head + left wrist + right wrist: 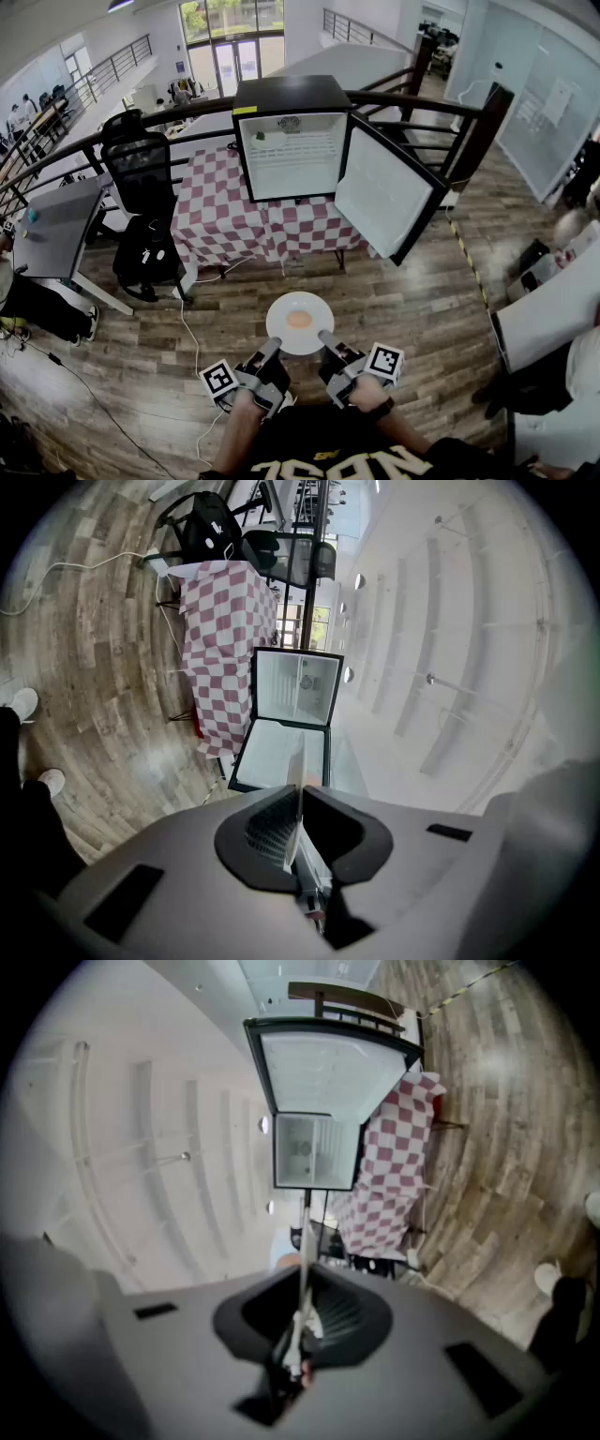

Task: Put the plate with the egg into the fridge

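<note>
A white plate (284, 307) with a fried egg (299, 320) on it is held level above the wooden floor, in front of me. My left gripper (275, 347) is shut on the plate's near left rim and my right gripper (325, 338) on its near right rim. In the left gripper view, the plate (299, 789) shows edge-on between the left gripper's (298, 834) pads. The right gripper (302, 1318) view shows the plate (305, 1251) the same way. Ahead, the small black fridge (292, 141) stands on a checkered table (220, 220), its door (384, 192) swung open to the right, with white shelves inside.
A black office chair (141, 167) and a backpack (146, 255) stand left of the table, beside a grey desk (54, 228). Cables (192, 342) trail across the floor. A dark railing (441, 103) runs behind the fridge. A white table (553, 309) stands at the right.
</note>
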{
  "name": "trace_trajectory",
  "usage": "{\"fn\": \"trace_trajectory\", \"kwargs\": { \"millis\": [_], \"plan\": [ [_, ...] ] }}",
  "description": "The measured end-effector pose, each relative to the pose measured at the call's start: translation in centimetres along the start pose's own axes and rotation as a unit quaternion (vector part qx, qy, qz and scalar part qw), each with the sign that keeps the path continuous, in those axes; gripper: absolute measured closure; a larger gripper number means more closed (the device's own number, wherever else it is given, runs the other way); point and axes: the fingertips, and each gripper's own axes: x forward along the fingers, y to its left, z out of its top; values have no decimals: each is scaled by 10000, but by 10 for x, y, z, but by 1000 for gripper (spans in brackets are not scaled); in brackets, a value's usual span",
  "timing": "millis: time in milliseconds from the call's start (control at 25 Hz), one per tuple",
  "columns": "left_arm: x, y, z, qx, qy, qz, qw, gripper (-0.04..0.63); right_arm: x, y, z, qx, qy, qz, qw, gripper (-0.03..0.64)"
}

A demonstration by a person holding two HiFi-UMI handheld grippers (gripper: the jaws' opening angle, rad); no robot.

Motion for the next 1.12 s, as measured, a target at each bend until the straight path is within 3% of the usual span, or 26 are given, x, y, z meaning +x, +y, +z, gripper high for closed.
{"fn": "trace_trajectory", "kwargs": {
  "millis": [440, 760, 1120],
  "plan": [
    [-30, 14, 34, -138, 6, 159, 9998, 561, 30, -19, -34, 105, -69, -156, 9998, 584],
    [-54, 16, 53, -247, 102, 66, 9996, 561, 41, -20, -63, 54, -148, -184, 9997, 584],
    [-44, 32, 53, -561, 271, 179, 9979, 561, 39, -36, -53, 245, -367, -417, 9982, 584]
  ]
}}
